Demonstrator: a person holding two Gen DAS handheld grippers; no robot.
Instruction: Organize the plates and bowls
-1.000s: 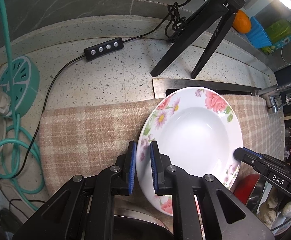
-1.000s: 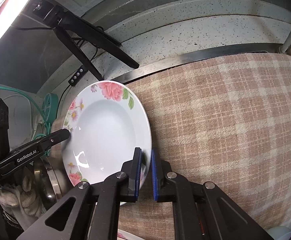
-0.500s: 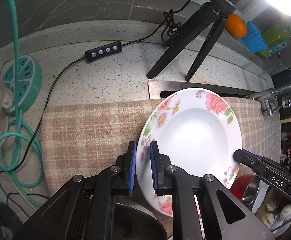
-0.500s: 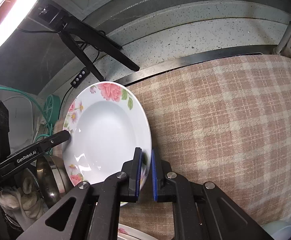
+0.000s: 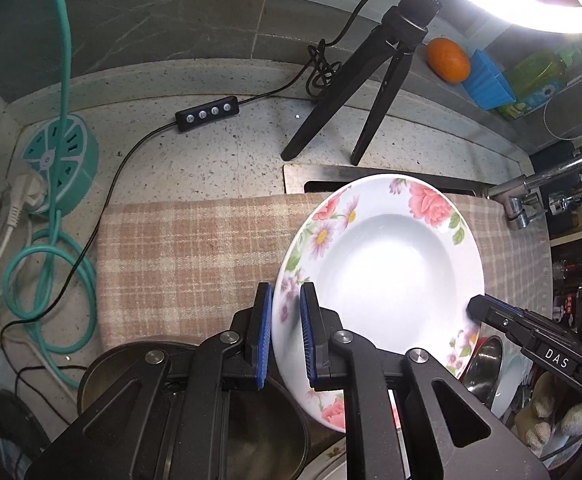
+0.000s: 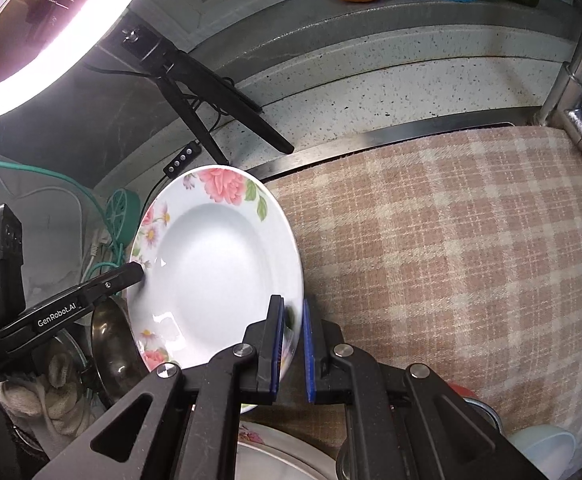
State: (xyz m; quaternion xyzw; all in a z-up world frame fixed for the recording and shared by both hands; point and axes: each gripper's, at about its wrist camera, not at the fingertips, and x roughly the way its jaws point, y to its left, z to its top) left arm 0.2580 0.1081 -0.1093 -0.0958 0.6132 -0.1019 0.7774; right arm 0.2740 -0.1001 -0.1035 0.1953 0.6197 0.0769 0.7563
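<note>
A floral deep plate (image 5: 387, 264) hangs tilted above a checked beige cloth (image 5: 187, 264), pinched at opposite edges of its rim by two hand-held claws. In the left wrist view, the left claw (image 5: 285, 334) has its blue pads pressed onto the rim at the plate's left edge, over a patch of purple flowers, while the right claw (image 5: 475, 307) reaches in from the right edge and touches the rim there. In the right wrist view, the right claw (image 6: 291, 344) is clamped on the rim at the plate's lower right, and the left claw (image 6: 136, 272) grips the rim on the far side.

The cloth covers a sink whose steel edge (image 5: 323, 174) shows behind the plate, with a chrome tap (image 5: 531, 192) at the right. On the speckled stone surface (image 5: 211, 152) beyond stand a black tripod (image 5: 371, 92) carrying a lit ring light (image 5: 531, 4), an inline switch (image 5: 207, 113) on a black cable, and a round teal power strip (image 5: 61, 160) with a coiled teal cord.

An orange (image 5: 449, 60) and a blue ribbed cup (image 5: 487, 82) sit on the ledge behind. Below the plate, near the claws, lie a metal pot (image 5: 195, 408), another floral plate (image 6: 279, 454), a steel bowl (image 6: 113, 348), and a small white bowl (image 6: 543, 448).
</note>
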